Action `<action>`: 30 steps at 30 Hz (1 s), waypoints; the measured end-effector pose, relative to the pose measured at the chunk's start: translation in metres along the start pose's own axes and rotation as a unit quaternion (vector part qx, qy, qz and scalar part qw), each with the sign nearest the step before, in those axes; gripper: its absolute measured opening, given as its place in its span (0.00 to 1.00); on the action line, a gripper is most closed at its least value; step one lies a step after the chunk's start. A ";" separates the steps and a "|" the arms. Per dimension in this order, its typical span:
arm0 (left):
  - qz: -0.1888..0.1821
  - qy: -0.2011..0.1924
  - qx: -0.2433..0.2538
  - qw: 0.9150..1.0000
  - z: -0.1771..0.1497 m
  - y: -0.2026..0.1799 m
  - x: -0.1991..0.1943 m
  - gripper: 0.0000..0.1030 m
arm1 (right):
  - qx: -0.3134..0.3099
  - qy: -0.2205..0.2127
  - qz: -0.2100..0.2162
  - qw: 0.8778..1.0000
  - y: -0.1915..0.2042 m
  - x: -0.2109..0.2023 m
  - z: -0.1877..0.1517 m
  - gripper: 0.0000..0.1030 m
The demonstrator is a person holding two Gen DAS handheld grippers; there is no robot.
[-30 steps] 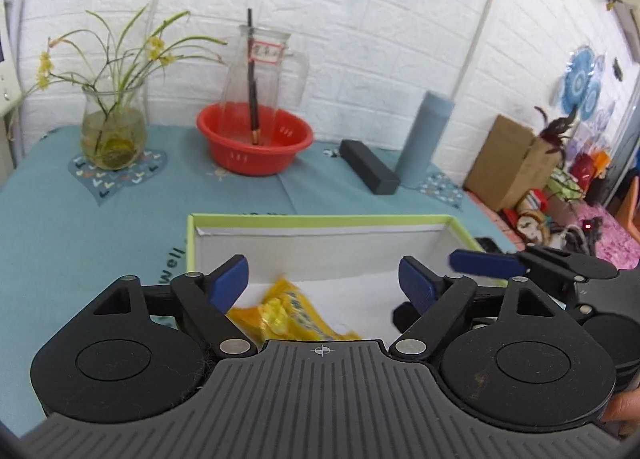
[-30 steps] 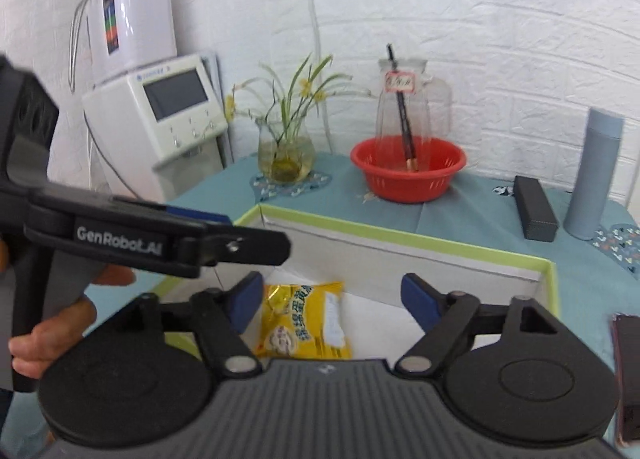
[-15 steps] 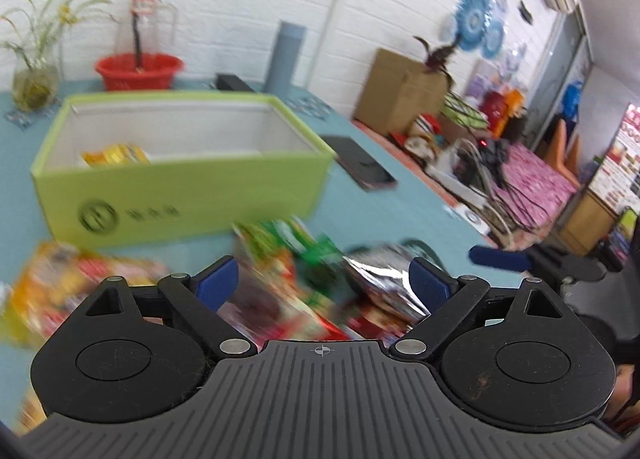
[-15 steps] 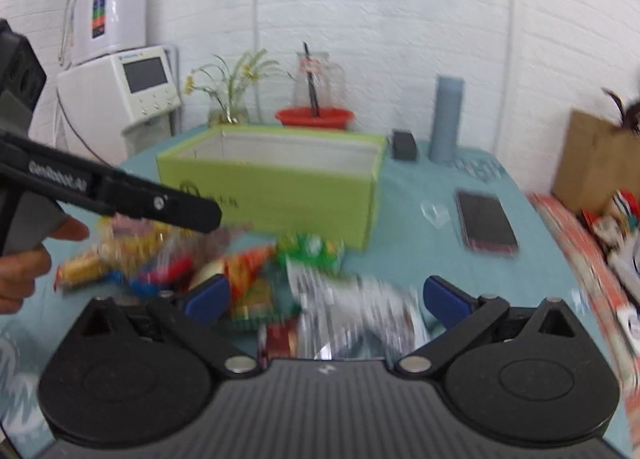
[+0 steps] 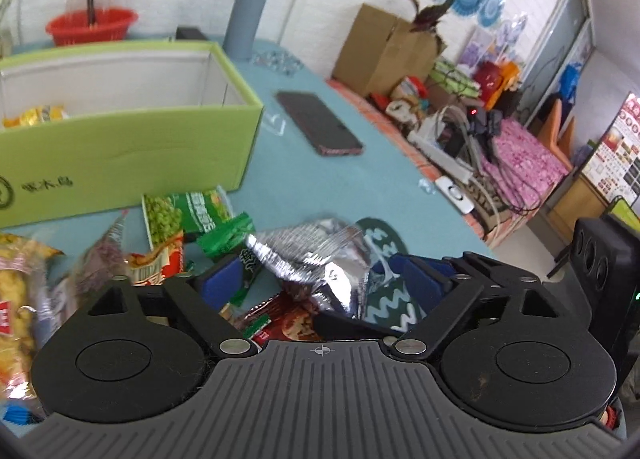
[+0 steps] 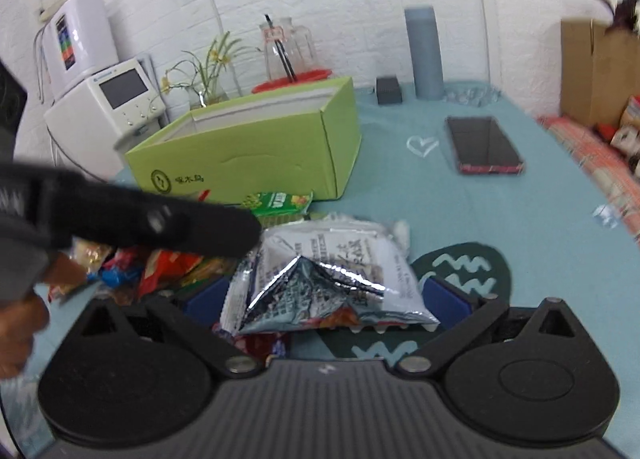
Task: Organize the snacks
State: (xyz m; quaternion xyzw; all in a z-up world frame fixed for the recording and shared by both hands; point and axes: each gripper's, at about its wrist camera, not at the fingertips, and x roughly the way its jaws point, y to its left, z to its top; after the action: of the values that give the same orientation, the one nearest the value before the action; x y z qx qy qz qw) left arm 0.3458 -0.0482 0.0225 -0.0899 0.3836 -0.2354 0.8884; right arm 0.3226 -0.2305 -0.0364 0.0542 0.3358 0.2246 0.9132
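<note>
A crumpled silver snack packet [image 5: 316, 259] [image 6: 320, 271] lies at the right end of a snack pile [image 5: 24, 283] [image 6: 140, 263], in front of the open green box [image 5: 120, 155] [image 6: 240, 155]. My left gripper [image 5: 320, 281] straddles this packet. Its jaws are closing, and the blue pads still stand clear of the foil. My right gripper [image 6: 326, 295] is wide open around the same packet from the other side, not touching it. A yellow packet [image 5: 36, 115] lies inside the box. A green pea packet [image 5: 184, 215] [image 6: 280, 201] rests against the box front.
A dark phone [image 5: 320, 127] [image 6: 484, 145] lies on the teal cloth right of the box. A dark green mat [image 5: 384, 235] [image 6: 460, 267] sits under the packet's right side. A grey bottle [image 6: 426, 55] and a red basin [image 5: 92, 25] stand behind. The table edge runs at the right.
Both grippers have pulled back from over the box and dropped to the snack pile in front of it. The left jaws have narrowed; the right jaws have widened.
</note>
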 end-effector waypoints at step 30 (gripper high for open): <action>0.022 0.020 0.099 0.995 -0.101 -0.014 -0.065 0.45 | 0.018 -0.041 0.010 0.999 0.115 -0.086 -0.097 0.99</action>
State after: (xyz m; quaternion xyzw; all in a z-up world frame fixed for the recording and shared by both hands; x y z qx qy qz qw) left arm 0.2293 -0.0262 -0.0008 0.0119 0.3777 -0.2541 0.8903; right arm 0.1596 -0.1706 -0.0321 0.0831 0.3017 0.2251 0.9227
